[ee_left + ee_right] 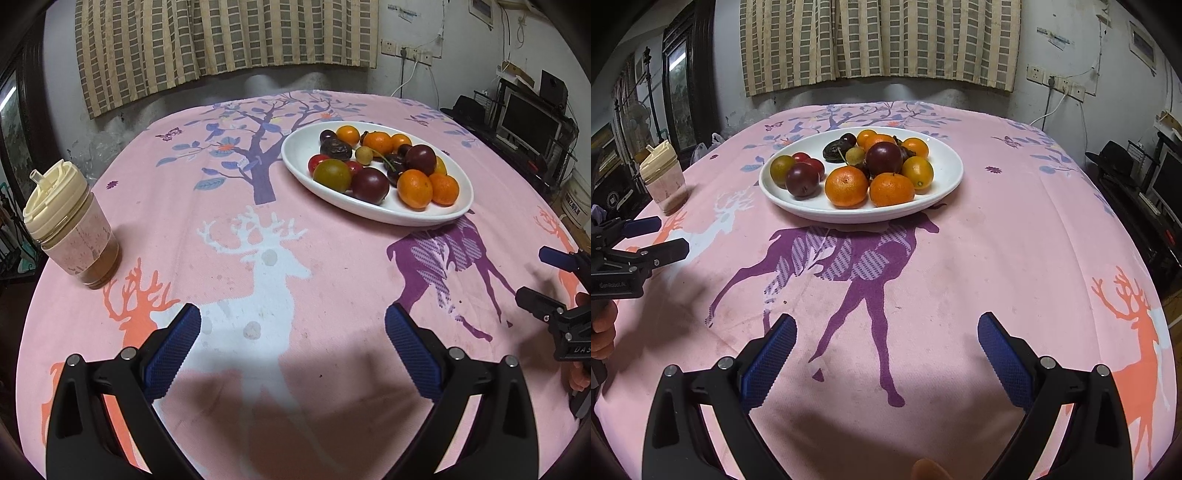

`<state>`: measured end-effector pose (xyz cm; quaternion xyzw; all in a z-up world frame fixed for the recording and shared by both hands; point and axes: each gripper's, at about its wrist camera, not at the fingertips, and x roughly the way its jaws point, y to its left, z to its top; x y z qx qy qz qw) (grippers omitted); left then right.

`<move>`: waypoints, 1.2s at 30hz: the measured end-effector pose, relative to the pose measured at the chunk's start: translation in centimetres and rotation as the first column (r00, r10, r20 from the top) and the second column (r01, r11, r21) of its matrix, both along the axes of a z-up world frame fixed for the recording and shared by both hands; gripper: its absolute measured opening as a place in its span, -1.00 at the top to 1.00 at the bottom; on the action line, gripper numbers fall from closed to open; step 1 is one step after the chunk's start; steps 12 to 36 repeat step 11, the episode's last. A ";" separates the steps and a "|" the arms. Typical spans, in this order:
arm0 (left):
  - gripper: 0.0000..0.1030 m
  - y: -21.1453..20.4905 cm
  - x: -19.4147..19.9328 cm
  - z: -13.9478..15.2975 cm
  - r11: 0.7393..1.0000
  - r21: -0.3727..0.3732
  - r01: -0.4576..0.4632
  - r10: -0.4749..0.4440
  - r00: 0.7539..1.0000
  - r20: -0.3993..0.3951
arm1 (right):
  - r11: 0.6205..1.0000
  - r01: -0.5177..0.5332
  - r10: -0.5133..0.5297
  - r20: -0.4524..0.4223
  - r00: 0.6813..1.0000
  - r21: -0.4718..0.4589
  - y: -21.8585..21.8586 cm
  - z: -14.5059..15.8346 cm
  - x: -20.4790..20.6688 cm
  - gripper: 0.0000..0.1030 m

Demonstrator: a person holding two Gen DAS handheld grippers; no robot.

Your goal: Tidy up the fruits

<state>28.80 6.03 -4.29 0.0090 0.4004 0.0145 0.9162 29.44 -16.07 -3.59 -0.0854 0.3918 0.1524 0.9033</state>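
Note:
A white oval plate (295, 155) (951, 166) sits on the far half of the pink table, heaped with fruit: orange mandarins (414, 188) (846, 185), dark purple plums (370, 185) (883, 158), a green-brown tomato (331, 175) (781, 168), red cherry tomatoes and dark dates. My left gripper (292, 321) hovers open over the white deer print, well short of the plate. My right gripper (886, 328) is open above the purple deer print, nothing between its fingers. Each gripper shows at the other view's edge: the right gripper (537, 275), the left gripper (661, 234).
A lidded cup (70, 229) (663, 181) with brown drink stands at the table's left edge. The pink deer-print tablecloth (332, 295) (1015, 258) covers the round table. A checked curtain hangs behind; shelves with a monitor (530, 122) stand right. A hand (604, 328) holds the left gripper.

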 end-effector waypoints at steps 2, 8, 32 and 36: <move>-0.91 0.0 -0.1 0.0 1.000 -0.004 -0.001 0.001 1.000 0.005 | 1.000 0.001 -0.001 -0.001 1.000 -0.003 0.0 0.0 0.0 -0.93; -0.91 0.1 -0.4 -0.2 1.000 -0.010 -0.019 0.019 1.000 0.012 | 1.000 0.000 0.000 0.000 1.000 -0.004 0.0 0.0 0.0 -0.93; -0.91 0.0 -0.6 -0.3 1.000 -0.001 -0.024 0.024 1.000 0.020 | 1.000 -0.002 0.002 0.003 1.000 -0.007 0.1 0.0 0.0 -0.93; -0.91 0.0 -0.6 -0.3 1.000 -0.001 -0.024 0.024 1.000 0.020 | 1.000 -0.002 0.002 0.003 1.000 -0.007 0.1 0.0 0.0 -0.93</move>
